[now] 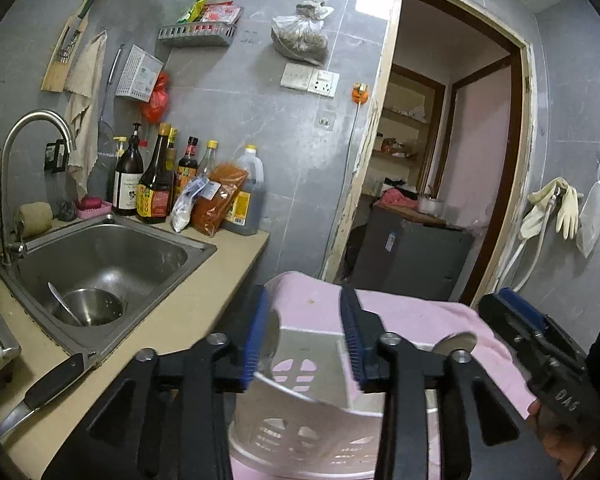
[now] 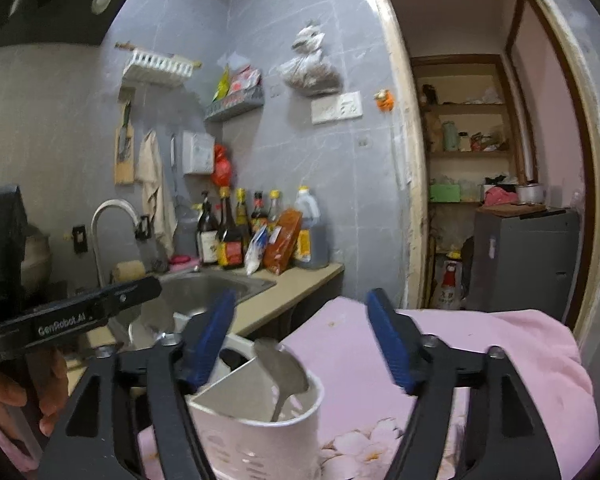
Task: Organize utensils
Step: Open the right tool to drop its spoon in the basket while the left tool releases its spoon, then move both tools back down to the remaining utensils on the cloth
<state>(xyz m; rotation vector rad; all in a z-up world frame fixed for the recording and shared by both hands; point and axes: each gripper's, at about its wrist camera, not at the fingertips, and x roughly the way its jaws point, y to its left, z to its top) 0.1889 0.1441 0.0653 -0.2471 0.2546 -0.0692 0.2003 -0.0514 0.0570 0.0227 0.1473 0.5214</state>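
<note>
White utensil caddy (image 2: 260, 432) sits closest, a perforated plastic holder with an inner divider, standing upright on a pink cloth (image 2: 480, 360) with a flower print at its near edge. One metal spoon (image 2: 288, 372) stands in the caddy's right-hand compartment, bowl end up, leaning against the divider. The left compartment looks dark; its contents cannot be made out.

Right gripper (image 2: 304, 344) hovers just above the caddy rim, blue-padded fingers spread wide, nothing between them; the spoon bowl lies in the gap below, untouched. Left gripper (image 1: 304, 340) hangs over the same caddy (image 1: 300, 400) from the other side, fingers apart, straddling the rim, holding nothing. In the left wrist view the spoon's bowl (image 1: 456, 344) peeks out at the caddy's far edge, beside the right gripper's body.

To the left of the cloth runs a beige surface (image 1: 204, 292). A black-handled knife (image 1: 40, 396) lies on its near edge, blade pointing toward the camera. Set into the surface is a steel sink (image 1: 112, 248) with a curved faucet (image 1: 16, 160); inside lies a steel bowl (image 1: 92, 306) with a ladle or spoon (image 1: 62, 302) resting in it. Behind the sink stand dark sauce bottles (image 1: 156, 180), an oil jug (image 1: 248, 196) and an orange packet (image 1: 216, 196), packed close together against the grey tiled wall. A cloth (image 1: 86, 112) and a cutting board (image 1: 66, 52) hang on the wall above the faucet. An open doorway (image 1: 452, 152) lies to the right, with rubber gloves (image 1: 556, 204) hung beyond it.
</note>
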